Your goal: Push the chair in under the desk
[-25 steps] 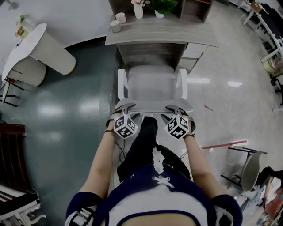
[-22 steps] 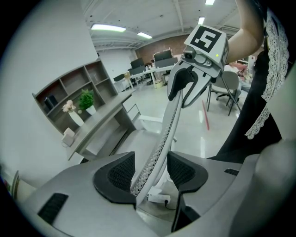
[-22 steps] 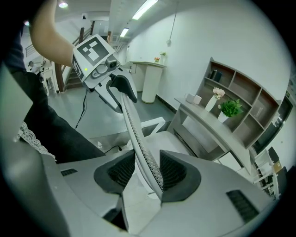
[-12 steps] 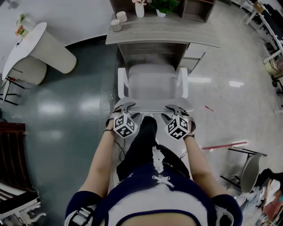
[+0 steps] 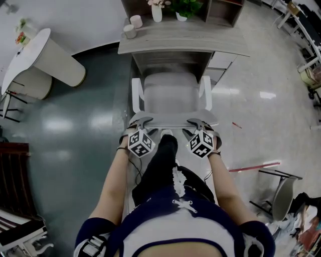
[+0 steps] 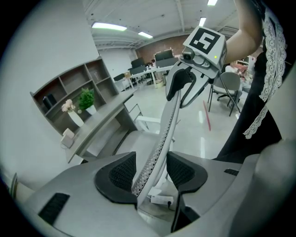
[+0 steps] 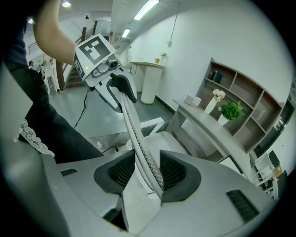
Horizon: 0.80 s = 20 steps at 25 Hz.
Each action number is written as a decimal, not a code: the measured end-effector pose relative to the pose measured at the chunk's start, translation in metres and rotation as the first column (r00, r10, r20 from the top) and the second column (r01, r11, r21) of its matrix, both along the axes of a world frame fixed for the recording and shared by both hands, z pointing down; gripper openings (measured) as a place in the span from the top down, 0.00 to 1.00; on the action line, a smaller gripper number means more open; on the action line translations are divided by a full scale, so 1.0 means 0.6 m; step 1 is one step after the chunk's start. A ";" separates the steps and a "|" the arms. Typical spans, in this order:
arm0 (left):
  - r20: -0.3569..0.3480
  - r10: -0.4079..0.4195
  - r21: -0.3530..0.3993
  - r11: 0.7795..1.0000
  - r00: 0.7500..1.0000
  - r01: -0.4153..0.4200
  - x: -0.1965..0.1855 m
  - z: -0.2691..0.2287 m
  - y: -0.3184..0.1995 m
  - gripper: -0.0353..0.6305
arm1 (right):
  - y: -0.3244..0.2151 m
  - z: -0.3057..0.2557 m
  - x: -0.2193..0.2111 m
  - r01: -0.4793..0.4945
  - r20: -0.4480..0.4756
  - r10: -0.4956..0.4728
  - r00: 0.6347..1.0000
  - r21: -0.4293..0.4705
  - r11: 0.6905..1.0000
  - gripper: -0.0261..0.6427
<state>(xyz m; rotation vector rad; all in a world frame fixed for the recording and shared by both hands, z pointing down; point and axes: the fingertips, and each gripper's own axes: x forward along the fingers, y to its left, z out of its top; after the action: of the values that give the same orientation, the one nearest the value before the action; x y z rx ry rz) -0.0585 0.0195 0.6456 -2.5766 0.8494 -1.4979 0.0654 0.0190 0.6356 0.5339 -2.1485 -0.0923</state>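
Observation:
A white chair [image 5: 170, 95] with a grey seat faces the grey desk [image 5: 183, 41], its seat front at the desk's knee opening. My left gripper [image 5: 142, 123] and right gripper [image 5: 196, 123] sit on the top edge of the chair back, one near each corner. In the left gripper view the mesh backrest [image 6: 163, 134] runs between the jaws of the left gripper [image 6: 150, 171], with the right gripper [image 6: 182, 88] further along the edge. The right gripper [image 7: 147, 171] holds the same edge [image 7: 134, 127] in the right gripper view.
Two cups [image 5: 133, 26], a vase [image 5: 157, 11] and a plant [image 5: 185, 7] stand on the desk by its shelf unit. A round white table [image 5: 42, 50] stands at the left. A folding chair [image 5: 281, 188] and a red strip [image 5: 253, 165] are on the floor at the right.
The chair and both grippers have edged slightly forward toward the desk. Both grips on the chair back are unchanged.

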 end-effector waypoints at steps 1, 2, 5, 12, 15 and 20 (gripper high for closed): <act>0.000 0.002 0.000 1.000 1.000 -0.002 -0.001 0.000 -0.004 0.63 | -0.004 0.000 -0.001 0.000 -0.001 0.000 1.000 0.004 1.000 0.72; 0.001 0.002 -0.001 1.000 1.000 -0.002 -0.002 0.001 -0.008 0.63 | -0.009 0.001 -0.002 0.000 -0.001 0.000 1.000 0.007 1.000 0.72; 0.002 0.005 -0.006 1.000 1.000 -0.005 -0.001 0.000 -0.020 0.63 | -0.021 0.001 -0.002 0.001 0.002 -0.001 1.000 0.007 1.000 0.72; 0.003 0.024 0.000 1.000 1.000 -0.024 -0.006 -0.003 -0.038 0.64 | -0.040 -0.003 -0.006 0.001 0.005 -0.001 1.000 -0.003 1.000 0.72; 0.004 0.030 0.003 1.000 1.000 -0.030 -0.005 -0.005 -0.048 0.64 | -0.048 -0.004 -0.005 -0.004 0.005 0.004 1.000 0.005 1.000 0.72; 0.001 0.029 0.006 1.000 1.000 -0.029 -0.009 -0.003 -0.067 0.64 | -0.065 -0.003 -0.009 -0.009 0.004 0.009 1.000 0.010 1.000 0.72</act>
<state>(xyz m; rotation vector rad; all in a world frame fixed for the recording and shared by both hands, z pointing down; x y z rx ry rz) -0.0642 -0.0207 0.6438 -2.5721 0.8114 -1.4858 0.0598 -0.0198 0.6340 0.5495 -2.1504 -0.0976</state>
